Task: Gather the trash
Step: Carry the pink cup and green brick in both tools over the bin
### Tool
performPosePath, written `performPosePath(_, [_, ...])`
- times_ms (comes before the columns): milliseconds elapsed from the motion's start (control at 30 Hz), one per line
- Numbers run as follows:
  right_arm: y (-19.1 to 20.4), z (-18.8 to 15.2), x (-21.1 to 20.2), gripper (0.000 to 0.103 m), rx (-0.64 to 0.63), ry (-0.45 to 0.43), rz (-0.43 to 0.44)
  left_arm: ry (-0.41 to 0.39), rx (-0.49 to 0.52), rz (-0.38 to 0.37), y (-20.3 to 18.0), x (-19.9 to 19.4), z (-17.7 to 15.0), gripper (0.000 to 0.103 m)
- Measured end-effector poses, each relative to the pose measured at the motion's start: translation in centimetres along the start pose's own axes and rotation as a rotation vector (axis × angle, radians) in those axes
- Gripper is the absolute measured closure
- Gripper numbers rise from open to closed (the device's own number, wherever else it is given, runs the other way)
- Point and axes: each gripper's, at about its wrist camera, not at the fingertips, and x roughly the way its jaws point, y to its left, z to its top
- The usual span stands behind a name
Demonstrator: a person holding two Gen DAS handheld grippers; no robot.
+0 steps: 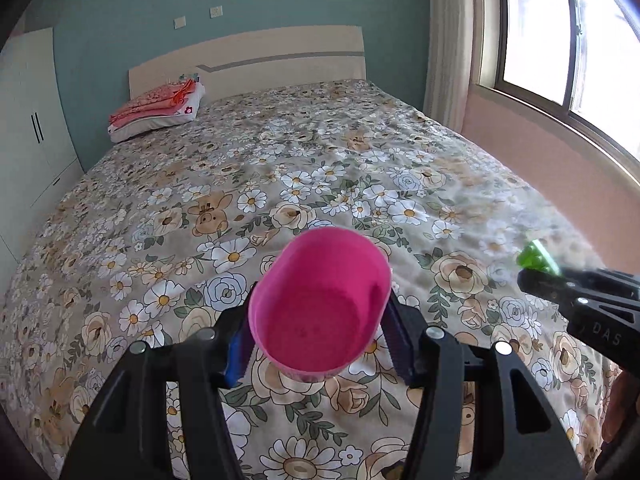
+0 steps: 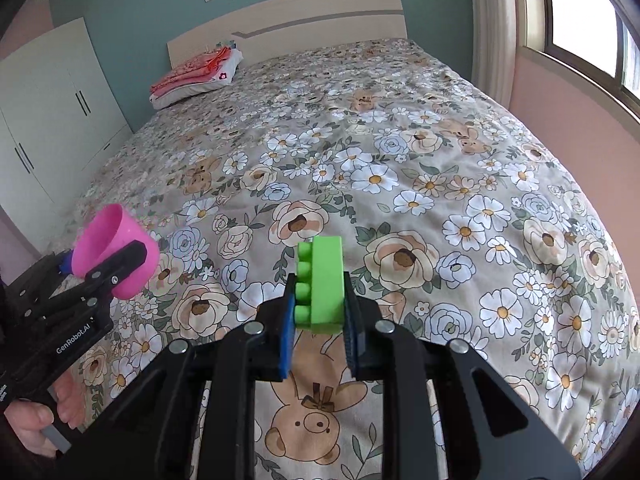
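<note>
Left gripper [image 1: 320, 340] clamped across the sides of a round pink plastic cup [image 1: 320, 304], held above the flower-and-bear printed bedspread [image 1: 320, 168], open mouth tipped toward the camera. Right gripper [image 2: 320, 308] closed on a bright green studded plastic building brick [image 2: 322, 284], also clear of the bedspread. Beyond, folded red and pink cloths on a white pillow [image 2: 196, 76] near the pale wooden headboard [image 2: 320, 20].

green block [image 1: 535, 257]: blurred, mostly hidden behind right gripper [image 1: 538, 276] | wardrobe [image 1: 28, 120]: cut off by left edge
</note>
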Motion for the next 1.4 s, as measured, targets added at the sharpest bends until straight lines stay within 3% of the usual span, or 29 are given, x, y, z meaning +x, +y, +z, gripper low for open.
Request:
performPosePath(333, [4.3, -0.8, -13.2, 0.081, -0.073, -0.082, 0.041, -0.025, -0.061, 0.078, 0.9, -13.8, -0.4, 0.045])
performPosePath(667, [7.8, -4.2, -24.5, 0.081, -0.159, -0.125, 0.049, -0.07, -0.103, 0.138, 2.1, -25.8, -2.6, 0.045])
performPosePath(967, [9.2, -7.3, -33.4, 0.081, -0.225, -0.159, 0.063, -0.112, -0.11, 0.188, 3.4, -34.5, -5.6, 0.045])
performPosePath(1300, [9.3, -12.4, -40.8, 0.081, -0.292, -0.199, 0.092, -0.142, -0.091, 0.177, 3.9, -41.1, -10.6, 0.045])
performPosePath(1400, [9.0, -14.2, -42.1, 0.081, -0.306, -0.213, 0.088, -0.141, -0.076, 0.14, 3.8, -42.3, -12.6, 0.045])
